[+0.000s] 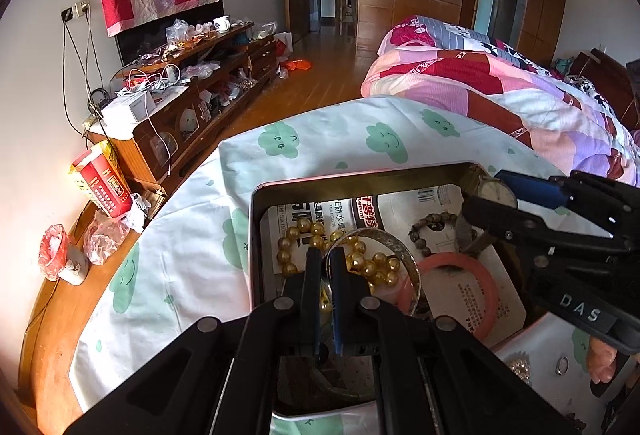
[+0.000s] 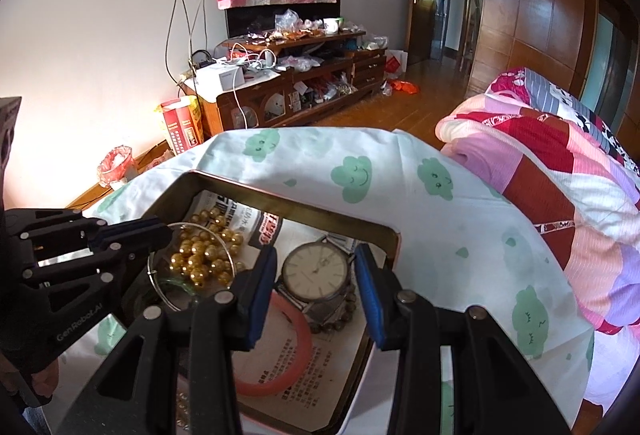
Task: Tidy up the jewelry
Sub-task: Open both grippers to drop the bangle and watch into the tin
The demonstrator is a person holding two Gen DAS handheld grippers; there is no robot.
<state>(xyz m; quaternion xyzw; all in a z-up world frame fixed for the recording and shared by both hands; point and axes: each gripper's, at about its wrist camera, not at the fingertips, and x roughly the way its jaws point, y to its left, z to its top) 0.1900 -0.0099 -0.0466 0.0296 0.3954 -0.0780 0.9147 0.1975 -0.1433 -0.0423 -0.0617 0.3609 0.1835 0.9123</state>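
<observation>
- The left tool (image 1: pixel 326 259) is pinched narrow on the rim of a thin silver bangle (image 1: pixel 394 241), holding it inside the tray (image 1: pixel 256 231), above the gold bead string (image 1: pixel 316 231).
- The right tool (image 2: pixel 316 263) stands wide open, its blue pads on either side of the wristwatch (image 2: pixel 316 271) without touching it, as far as I can tell; in the left wrist view the watch sits at the tray's 1 o'clock corner.
- Already in the tray, on its printed paper lining: the gold beads at 10 o'clock, a brown bead bracelet (image 1: pixel 434 223) toward 12 o'clock, a pink bangle (image 1: pixel 452 299) at 4 o'clock, and the watch.
- Still outside, on the cloud-print cloth (image 1: pixel 320 143) covering the bench, at 5 o'clock from the tray: a small ring (image 1: pixel 562 365) and a sparkly pearl piece (image 1: pixel 520 369).
- My judgement: the sorting is well along; what is left is to let go of the silver bangle and bring in those two small pieces.
</observation>
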